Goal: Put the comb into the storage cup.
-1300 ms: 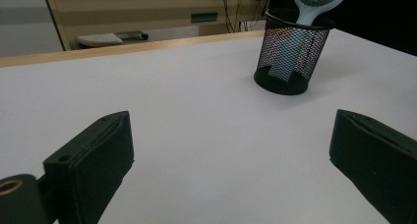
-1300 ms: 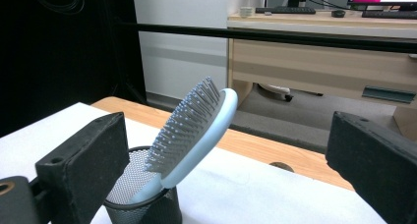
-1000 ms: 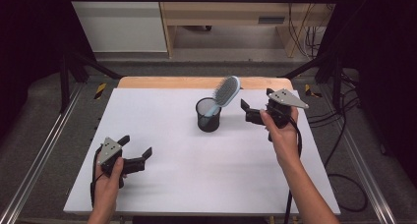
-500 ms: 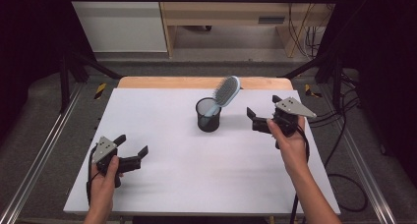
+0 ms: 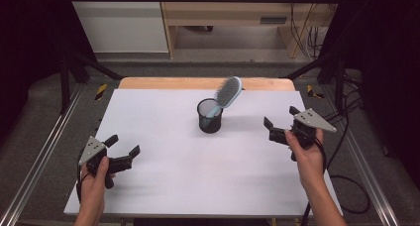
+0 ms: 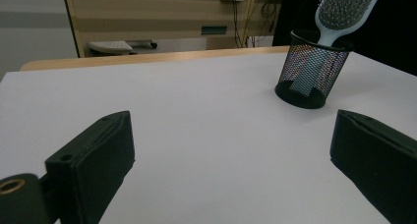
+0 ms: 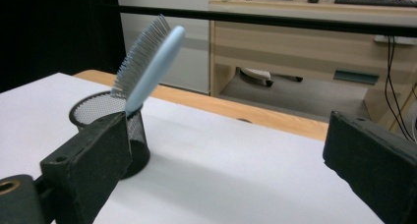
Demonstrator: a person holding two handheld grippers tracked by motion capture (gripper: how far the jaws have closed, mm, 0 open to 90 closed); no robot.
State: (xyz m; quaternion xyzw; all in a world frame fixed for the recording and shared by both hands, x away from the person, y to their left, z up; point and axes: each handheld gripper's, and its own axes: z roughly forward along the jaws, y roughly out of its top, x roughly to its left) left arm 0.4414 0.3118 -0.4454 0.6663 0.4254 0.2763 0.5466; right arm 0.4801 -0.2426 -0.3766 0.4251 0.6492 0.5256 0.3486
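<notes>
A black mesh cup (image 5: 210,117) stands upright near the middle of the white table (image 5: 163,181). A light blue hairbrush (image 5: 227,93) leans in it, handle down, head tilted to the right. My left gripper (image 5: 124,145) is open near the table's front left, well away from the cup (image 6: 310,71), with the hairbrush (image 6: 344,10) beyond its jaws. My right gripper (image 5: 281,119) is open to the right of the cup, empty. In the right gripper view the cup (image 7: 110,130) and hairbrush (image 7: 150,64) sit just past the left jaw.
A wooden strip (image 5: 198,83) runs along the table's far edge. Metal rails (image 5: 44,146) flank the table on both sides. Cables (image 5: 346,181) trail on the floor at the right. A wooden desk (image 7: 314,42) stands beyond the table.
My right gripper has drawn back from the hairbrush, moving right and toward the front. My left gripper has slid a little nearer the front edge. Cup and hairbrush stay put.
</notes>
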